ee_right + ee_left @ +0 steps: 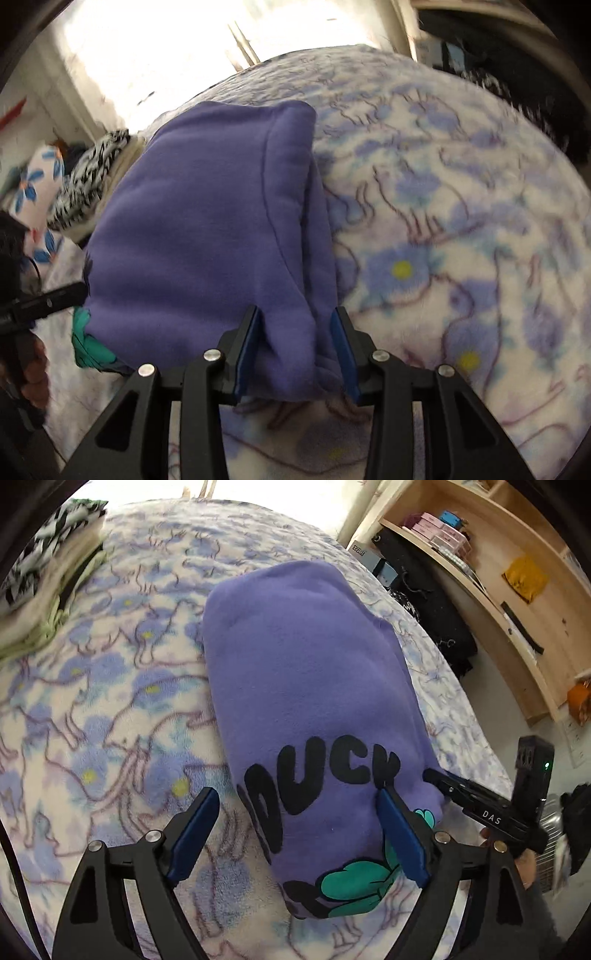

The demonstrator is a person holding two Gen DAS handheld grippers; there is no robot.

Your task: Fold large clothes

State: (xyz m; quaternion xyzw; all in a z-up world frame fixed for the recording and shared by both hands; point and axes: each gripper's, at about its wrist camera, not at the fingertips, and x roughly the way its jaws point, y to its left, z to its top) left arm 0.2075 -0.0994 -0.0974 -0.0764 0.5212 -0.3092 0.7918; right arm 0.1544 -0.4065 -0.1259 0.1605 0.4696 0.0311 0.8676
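A purple sweatshirt (303,686) with black "DUCK" lettering and a teal print lies folded into a narrow block on the flowered bed blanket (92,701). My left gripper (297,805) is open, its blue pads straddling the lettered near end. The right gripper shows in the left wrist view (480,805) at the garment's right edge. In the right wrist view the sweatshirt (207,221) fills the middle, and my right gripper (295,350) has its jaws apart around the near corner fold, not pressed on it. The left gripper's finger (48,299) shows at far left.
A stack of folded clothes (48,590) lies at the bed's far left, also in the right wrist view (92,177). Wooden shelves (517,572) with boxes stand to the right, beyond a black item (436,616) by the bed edge. A bright window is behind the bed.
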